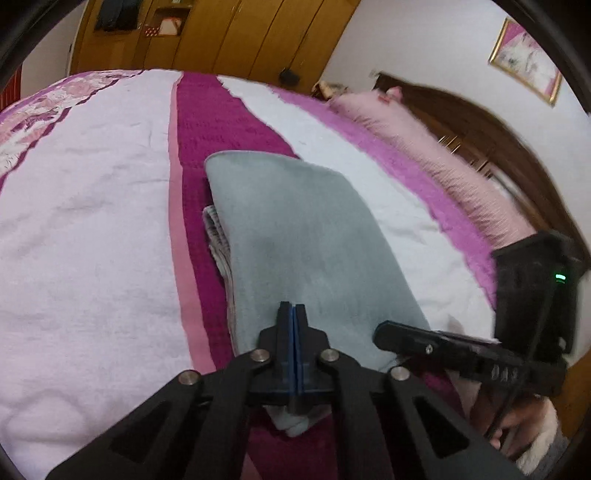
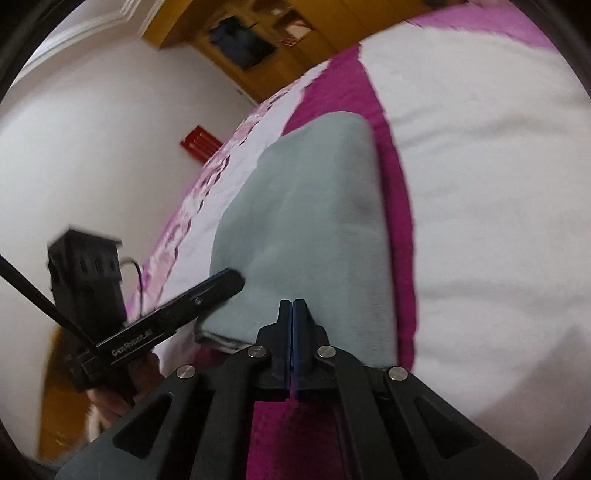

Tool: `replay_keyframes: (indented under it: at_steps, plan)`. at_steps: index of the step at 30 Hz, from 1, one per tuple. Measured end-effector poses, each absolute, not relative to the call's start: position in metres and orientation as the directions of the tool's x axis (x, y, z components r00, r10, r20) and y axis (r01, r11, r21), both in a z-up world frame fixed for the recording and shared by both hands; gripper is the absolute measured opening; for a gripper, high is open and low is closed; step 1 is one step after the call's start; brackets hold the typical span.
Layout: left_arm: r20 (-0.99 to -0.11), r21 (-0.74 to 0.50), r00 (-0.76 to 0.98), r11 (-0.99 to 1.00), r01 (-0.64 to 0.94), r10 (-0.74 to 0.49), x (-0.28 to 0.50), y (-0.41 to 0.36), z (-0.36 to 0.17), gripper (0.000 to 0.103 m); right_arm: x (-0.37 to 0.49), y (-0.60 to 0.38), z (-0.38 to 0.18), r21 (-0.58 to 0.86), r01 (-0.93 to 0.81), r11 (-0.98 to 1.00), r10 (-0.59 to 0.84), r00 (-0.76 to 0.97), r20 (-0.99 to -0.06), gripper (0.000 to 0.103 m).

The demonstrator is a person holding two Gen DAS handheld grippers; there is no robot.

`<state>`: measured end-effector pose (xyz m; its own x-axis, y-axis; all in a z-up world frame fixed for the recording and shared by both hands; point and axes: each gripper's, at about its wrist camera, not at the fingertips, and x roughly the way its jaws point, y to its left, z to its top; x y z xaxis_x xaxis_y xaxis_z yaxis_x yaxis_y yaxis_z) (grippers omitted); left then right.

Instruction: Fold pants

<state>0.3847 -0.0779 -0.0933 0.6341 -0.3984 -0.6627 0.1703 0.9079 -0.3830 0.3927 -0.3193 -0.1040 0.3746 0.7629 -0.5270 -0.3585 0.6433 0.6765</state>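
The grey pants (image 1: 295, 236) lie folded on the bed, a lighter ribbed layer showing along their left edge. My left gripper (image 1: 293, 308) is shut on the near edge of the pants, and cloth hangs below its jaws. My right gripper (image 2: 293, 304) is also shut on the pants' near edge (image 2: 306, 221). Each gripper shows in the other's view: the right one at the lower right of the left wrist view (image 1: 384, 334), the left one at the left of the right wrist view (image 2: 234, 278). Both sit close together on the same edge.
The bed (image 1: 92, 221) has a white, pink and magenta striped cover. A pink pillow (image 1: 424, 147) lies against a dark wooden headboard (image 1: 480, 122). Wooden wardrobes (image 1: 229, 33) stand beyond the bed. A framed picture (image 1: 524, 61) hangs on the wall.
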Motion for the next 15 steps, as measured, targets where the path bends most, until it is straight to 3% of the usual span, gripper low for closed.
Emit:
replay_keyframes:
  at_steps: [7, 10, 12, 15]
  plan:
    - [-0.658, -0.356, 0.652, 0.918, 0.173, -0.378, 0.377, -0.084, -0.077, 0.003, 0.38, -0.308, -0.079, 0.527, -0.408, 0.746, 0.666, 0.47, -0.579, 0.0]
    - [-0.649, -0.305, 0.689, 0.94, 0.151, -0.322, 0.365, -0.089, -0.06, 0.021, 0.361, -0.305, -0.042, 0.387, -0.441, 0.81, 0.587, 0.601, -0.543, 0.004]
    - [-0.631, -0.257, 0.72, 0.954, 0.156, -0.288, 0.352, -0.095, -0.041, 0.047, 0.347, -0.31, -0.02, 0.36, -0.455, 0.815, 0.579, 0.663, -0.474, 0.027]
    - [-0.573, -0.184, 0.777, 0.965, 0.189, -0.261, 0.326, -0.105, -0.012, 0.061, 0.32, -0.32, 0.009, 0.297, -0.445, 0.845, 0.532, 0.753, -0.386, 0.06]
